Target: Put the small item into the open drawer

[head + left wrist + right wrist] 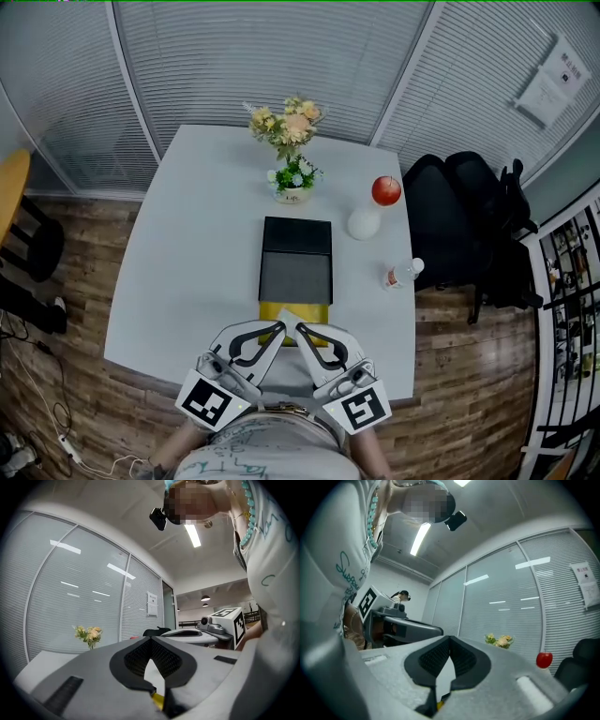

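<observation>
Two tools: the left hand-held gripper (278,328) and the right hand-held gripper (299,328) hover with tips near each other over the tabletop (187,244). Each has its jaws pressed together on nothing.
Drawer (295,277): stands open toward the person from the black box (297,234); grey inside, nothing in it.
Item: a yellow piece (293,311) lies just at the drawer's near end, partly under the tips (I take it for the small item, though it could be the drawer's front).
Risk, jaws: with the jaws closed, coming down would only shove the piece, perhaps under the drawer.
Risk, crowding: the two tips are so near that spreading one pair could knock the other.
Risk, flatness: the piece looks thin, so a jaw may scrape the tabletop and slip off it.
Risk, drawer: a push forward could slide the drawer shut.
Others: bottle (401,274), apple (386,190) and flowers (287,125) stand well apart, so a knock there is unlikely.
</observation>
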`<state>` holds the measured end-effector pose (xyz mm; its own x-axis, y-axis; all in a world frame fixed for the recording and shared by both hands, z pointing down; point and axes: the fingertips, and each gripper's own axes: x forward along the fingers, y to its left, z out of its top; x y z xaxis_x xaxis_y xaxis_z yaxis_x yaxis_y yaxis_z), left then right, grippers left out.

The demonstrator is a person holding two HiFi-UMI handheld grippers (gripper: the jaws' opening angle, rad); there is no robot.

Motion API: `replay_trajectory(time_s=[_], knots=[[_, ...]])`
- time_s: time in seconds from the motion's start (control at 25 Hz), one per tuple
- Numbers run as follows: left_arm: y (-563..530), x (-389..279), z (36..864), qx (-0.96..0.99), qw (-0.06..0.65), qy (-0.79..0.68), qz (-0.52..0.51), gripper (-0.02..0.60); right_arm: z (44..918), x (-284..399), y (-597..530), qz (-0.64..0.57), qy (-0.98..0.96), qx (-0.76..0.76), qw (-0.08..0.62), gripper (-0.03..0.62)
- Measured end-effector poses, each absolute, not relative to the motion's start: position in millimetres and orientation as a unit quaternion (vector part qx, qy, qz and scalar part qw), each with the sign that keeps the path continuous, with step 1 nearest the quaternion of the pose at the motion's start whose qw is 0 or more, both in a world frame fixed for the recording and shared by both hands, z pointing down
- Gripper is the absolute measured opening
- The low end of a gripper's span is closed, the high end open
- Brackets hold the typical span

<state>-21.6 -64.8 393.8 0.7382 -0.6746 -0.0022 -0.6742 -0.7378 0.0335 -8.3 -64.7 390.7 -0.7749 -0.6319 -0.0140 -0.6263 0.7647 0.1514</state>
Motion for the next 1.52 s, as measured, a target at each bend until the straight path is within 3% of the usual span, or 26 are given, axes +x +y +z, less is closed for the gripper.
replay_trajectory(time_s=[0.56,1.52], knots=[[-69,-21,409,0.926,0.052,-0.373,0.005,-0.003,398,-10,-67,-0.070,-0.940,0.332,0.044,0.002],[-70,-31,415,0.917,0.048,-0.396,0.012,-0.003,403,-15,-64,-0.064,-0.945,0.317,0.053,0.002]])
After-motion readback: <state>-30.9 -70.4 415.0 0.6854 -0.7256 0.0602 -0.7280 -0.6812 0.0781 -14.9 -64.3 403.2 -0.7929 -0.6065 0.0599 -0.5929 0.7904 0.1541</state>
